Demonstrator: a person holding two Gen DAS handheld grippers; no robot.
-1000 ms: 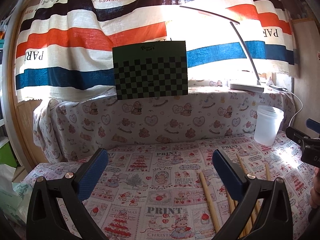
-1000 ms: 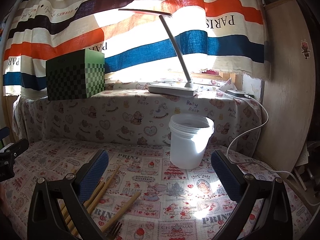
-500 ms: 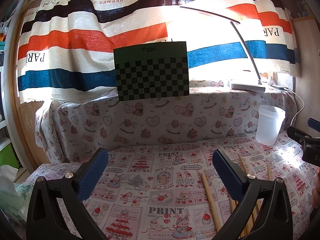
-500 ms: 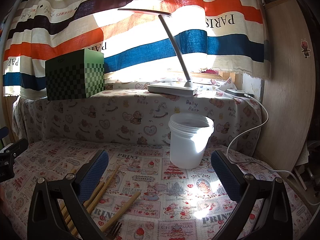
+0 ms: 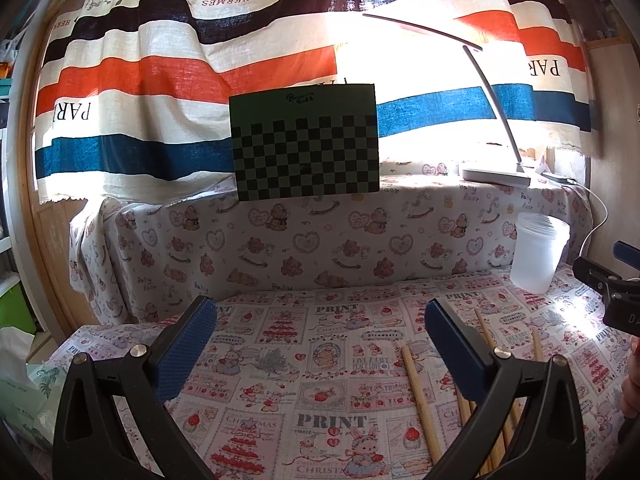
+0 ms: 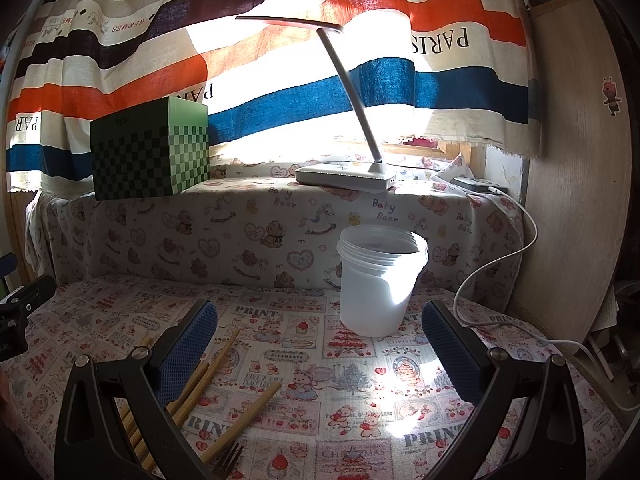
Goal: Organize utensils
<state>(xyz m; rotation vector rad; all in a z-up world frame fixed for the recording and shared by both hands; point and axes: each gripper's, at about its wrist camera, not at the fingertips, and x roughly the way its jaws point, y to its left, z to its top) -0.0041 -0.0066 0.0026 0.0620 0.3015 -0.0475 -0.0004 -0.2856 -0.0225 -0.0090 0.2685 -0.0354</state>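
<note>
The left claw [image 5: 320,344] hangs above the counter [image 5: 280,380] with its blue-padded fingers [image 5: 186,346] spread wide and nothing between them. The right claw [image 6: 320,344] is likewise spread wide, holding nothing, over the right part of the same surface.

The counter wears a cloth printed with cakes, rabbits and the word PRINT. On it, just right of the left claw's right finger, lies a loose group of bamboo-handled utensils [image 5: 420,396], their handles running from far to near; some pass under that finger. In the right wrist view the same utensils [image 6: 208,384] lie at the near left, partly hidden behind the right claw's left finger, and one of them ends in dark fork tines [image 6: 228,458] at the near edge of the view.

A translucent white plastic jar [image 6: 380,280] stands upright and open at the far right of the counter, well apart from the utensils, against a raised ledge draped in teddy-bear cloth [image 6: 240,232]. On that ledge stand a green checkered box [image 5: 306,146] and a white desk lamp [image 6: 348,176], with a striped curtain [image 5: 180,80] behind. A white cable [image 6: 500,264] trails down from the ledge to the right of the jar.
</note>
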